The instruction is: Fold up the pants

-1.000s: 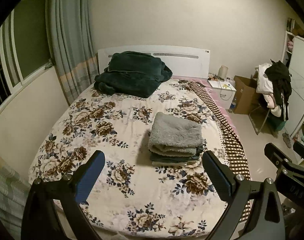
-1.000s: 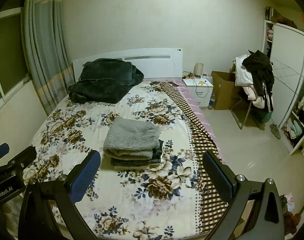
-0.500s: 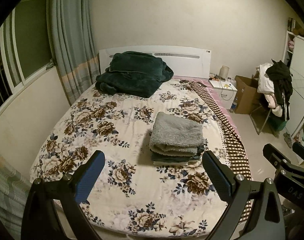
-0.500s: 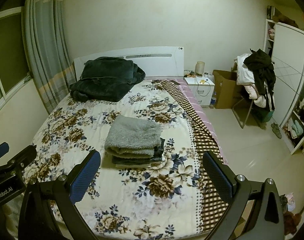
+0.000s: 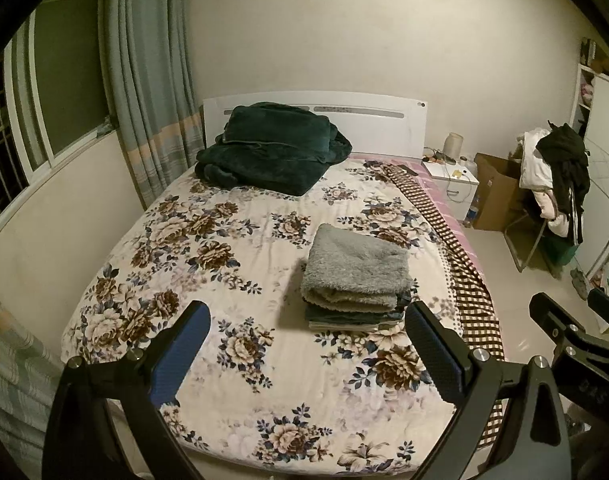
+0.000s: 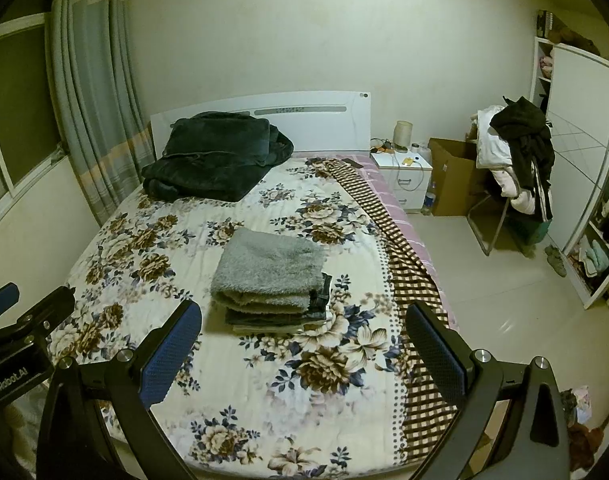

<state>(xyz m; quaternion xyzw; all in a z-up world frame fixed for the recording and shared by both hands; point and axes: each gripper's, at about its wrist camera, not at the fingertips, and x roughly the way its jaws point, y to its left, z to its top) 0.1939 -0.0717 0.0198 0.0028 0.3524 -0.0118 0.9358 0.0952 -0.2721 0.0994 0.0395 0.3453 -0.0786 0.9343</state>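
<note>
A stack of folded clothes lies on the floral bedspread, topped by fuzzy grey folded pants (image 5: 358, 268), also in the right wrist view (image 6: 270, 270). Darker folded garments (image 6: 278, 316) lie under them. My left gripper (image 5: 304, 344) is open and empty, held above the foot of the bed, well short of the stack. My right gripper (image 6: 302, 344) is open and empty, held likewise. The right gripper shows at the left wrist view's right edge (image 5: 572, 332); the left gripper shows at the right wrist view's left edge (image 6: 20, 320).
A dark green blanket (image 5: 270, 148) is heaped by the white headboard (image 5: 368, 120). A white nightstand (image 6: 404, 172), a cardboard box (image 6: 454, 178) and a chair piled with clothes (image 6: 520, 152) stand right of the bed. Curtains (image 5: 148, 92) and a window are on the left.
Both views have drifted very slightly; the stack and the bed sit a touch differently in frame. Both grippers stay open and empty.
</note>
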